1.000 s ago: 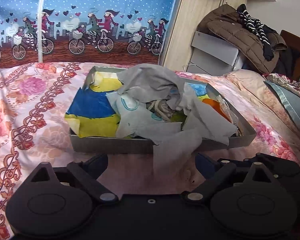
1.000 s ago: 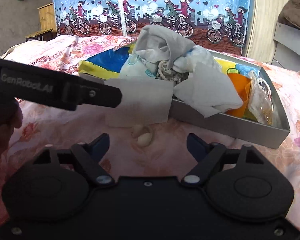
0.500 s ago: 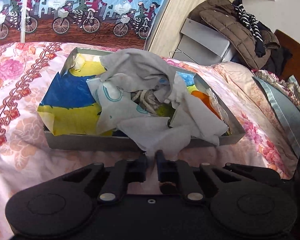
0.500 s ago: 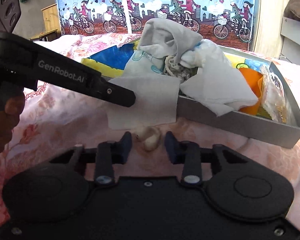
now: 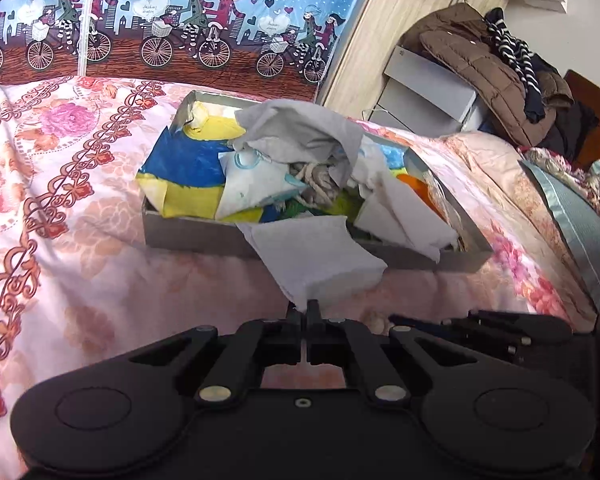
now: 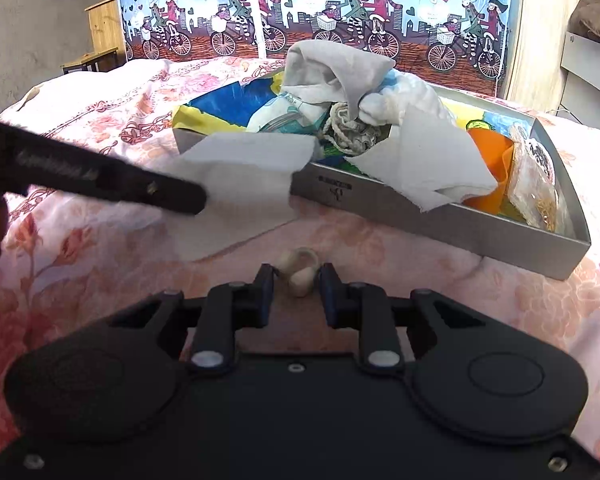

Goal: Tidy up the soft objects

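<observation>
— On the bed (image 5: 60, 240), what is lying, and what room is showing around it?

— A pink flowered cover is spreading over the bed. A grey tray (image 5: 188, 234) is sitting on it, and a blue curtain with cyclists (image 5: 180, 20) is hanging behind. At the right, a brown jacket (image 5: 472, 72) is lying on a grey cabinet (image 5: 428, 88).

— What is hard to see?

— The tray is holding a heap: a grey cloth (image 5: 300, 128), a rope bundle (image 6: 350, 128), a blue and yellow sheet (image 5: 180, 160), something orange (image 6: 492, 152). They are covering each other, so I cannot tell how many pieces there are. In the right wrist view the left tool is looking blurred, and its body is hiding one part of the white cloth (image 6: 244, 184).

— Where is the white cloth relative to the left claw (image 5: 305, 312)?

— Its near corner is sitting between the fingers of this claw, which are pressed together on it. The cloth is hanging from the front wall of the tray down toward the cover.

— And the right claw (image 6: 297, 280)?

— It is standing partly open, with a small gap on each side of a small cream object (image 6: 300, 270) lying on the cover. The fingers are beside it but not touching, as far as I can tell.
</observation>
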`<state>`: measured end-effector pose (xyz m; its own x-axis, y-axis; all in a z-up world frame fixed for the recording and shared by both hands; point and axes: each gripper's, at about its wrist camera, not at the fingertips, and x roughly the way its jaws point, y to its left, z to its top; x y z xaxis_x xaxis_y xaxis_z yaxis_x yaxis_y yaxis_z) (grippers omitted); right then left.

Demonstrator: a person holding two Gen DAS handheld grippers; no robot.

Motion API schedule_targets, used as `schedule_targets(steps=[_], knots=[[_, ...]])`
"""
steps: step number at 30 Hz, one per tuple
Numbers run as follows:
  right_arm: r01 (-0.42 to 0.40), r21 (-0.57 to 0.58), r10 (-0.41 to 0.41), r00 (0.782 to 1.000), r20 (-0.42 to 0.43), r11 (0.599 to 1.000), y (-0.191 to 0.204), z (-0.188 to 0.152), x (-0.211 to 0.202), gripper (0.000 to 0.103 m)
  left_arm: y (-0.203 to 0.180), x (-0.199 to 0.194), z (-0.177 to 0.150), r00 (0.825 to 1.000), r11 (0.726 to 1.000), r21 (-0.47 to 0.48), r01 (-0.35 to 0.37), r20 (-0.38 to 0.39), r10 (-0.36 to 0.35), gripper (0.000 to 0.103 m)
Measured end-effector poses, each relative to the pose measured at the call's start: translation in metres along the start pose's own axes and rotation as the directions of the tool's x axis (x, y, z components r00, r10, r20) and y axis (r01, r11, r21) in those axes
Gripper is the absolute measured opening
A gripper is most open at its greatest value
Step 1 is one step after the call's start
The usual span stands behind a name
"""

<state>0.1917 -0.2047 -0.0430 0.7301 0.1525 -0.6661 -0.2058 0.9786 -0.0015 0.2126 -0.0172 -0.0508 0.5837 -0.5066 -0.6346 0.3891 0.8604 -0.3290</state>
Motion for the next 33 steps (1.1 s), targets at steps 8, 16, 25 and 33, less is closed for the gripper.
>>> schedule_targets(steps=[8,16,25,33], knots=[[0.021,-0.016,-0.021,1.000,0.006,1.000,-0.002,-0.006,-0.037,0.018,-0.017,-0.033,-0.027,0.999,0.999,-0.009,-0.037,0.026,0.038,0.000],[0.029,-0.011,-0.028,0.997,0.074,1.000,-0.005,0.003,-0.065,0.018,-0.040,-0.059,-0.032,0.994,0.996,0.003,-0.086,0.073,0.085,0.000],[0.045,0.018,-0.047,0.979,0.198,0.999,-0.017,0.023,-0.102,0.018,-0.061,-0.098,0.006,0.974,0.991,0.051,-0.125,0.198,0.113,0.000],[0.097,0.054,-0.108,0.953,0.284,0.994,-0.045,0.050,-0.104,0.018,-0.067,-0.081,0.055,0.956,0.994,0.052,-0.101,0.280,0.082,0.000]])
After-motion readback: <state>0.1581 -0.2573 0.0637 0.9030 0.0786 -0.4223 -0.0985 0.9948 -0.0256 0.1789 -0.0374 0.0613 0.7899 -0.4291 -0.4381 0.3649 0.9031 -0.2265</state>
